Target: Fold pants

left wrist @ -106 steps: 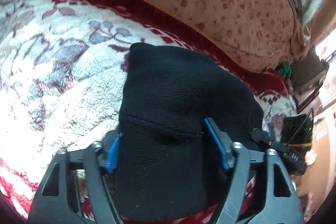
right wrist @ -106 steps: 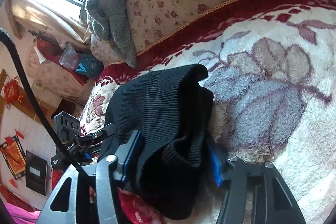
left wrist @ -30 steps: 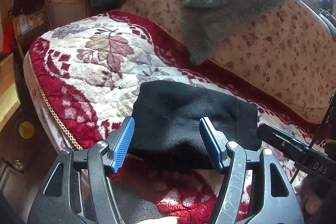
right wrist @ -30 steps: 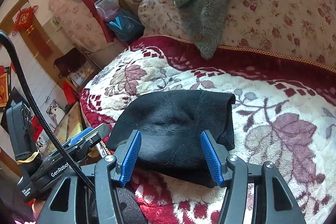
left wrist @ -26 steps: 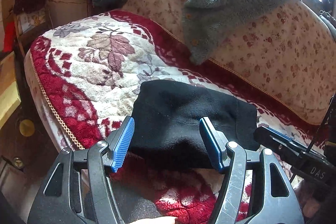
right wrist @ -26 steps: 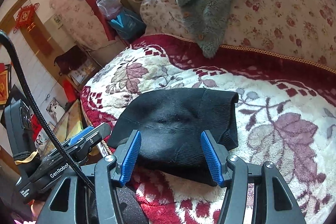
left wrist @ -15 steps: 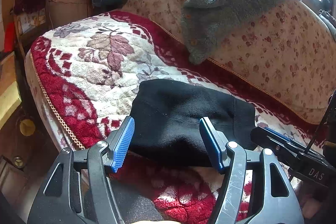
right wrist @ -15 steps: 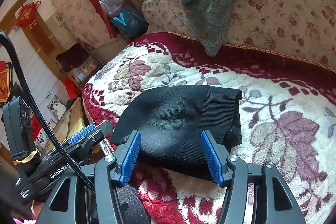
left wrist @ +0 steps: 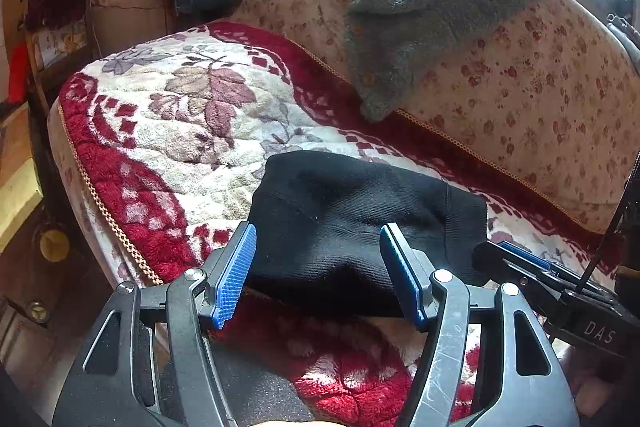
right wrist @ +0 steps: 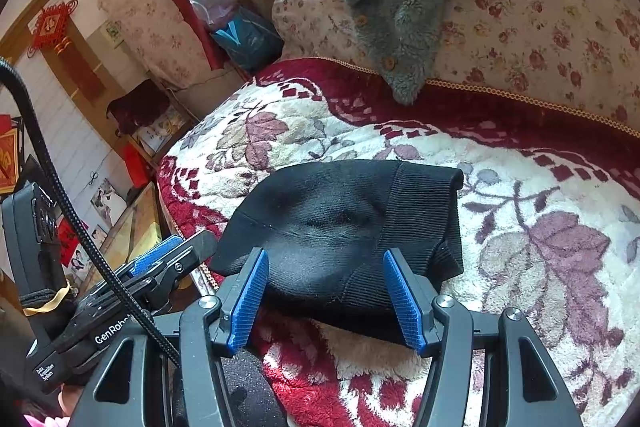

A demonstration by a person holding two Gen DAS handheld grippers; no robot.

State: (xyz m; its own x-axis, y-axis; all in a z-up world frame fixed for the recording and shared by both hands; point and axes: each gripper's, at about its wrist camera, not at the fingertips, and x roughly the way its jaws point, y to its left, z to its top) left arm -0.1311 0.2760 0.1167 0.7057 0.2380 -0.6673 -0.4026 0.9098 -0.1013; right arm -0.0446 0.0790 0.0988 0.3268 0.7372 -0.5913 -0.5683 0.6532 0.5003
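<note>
The black knit pants (left wrist: 360, 211) lie folded into a compact bundle on the floral red and cream sofa blanket (left wrist: 192, 131), near its front edge. They also show in the right wrist view (right wrist: 340, 227), ribbed cuff to the right. My left gripper (left wrist: 318, 273) is open and empty, its blue pads just short of the bundle. My right gripper (right wrist: 326, 297) is open and empty too, held just before the bundle. The right gripper shows at the right of the left wrist view (left wrist: 532, 271); the left gripper shows at the left of the right wrist view (right wrist: 168, 259).
A grey fleece garment (left wrist: 432, 11) hangs over the floral sofa back (left wrist: 540, 75). The sofa's left edge (left wrist: 92, 195) drops to the floor. Bags and a small shelf (right wrist: 140, 119) stand at the far left end.
Since 3.5 s ago both grippers have let go of the pants and pulled back and up. Over the last second they have barely drifted; the bundle lies still.
</note>
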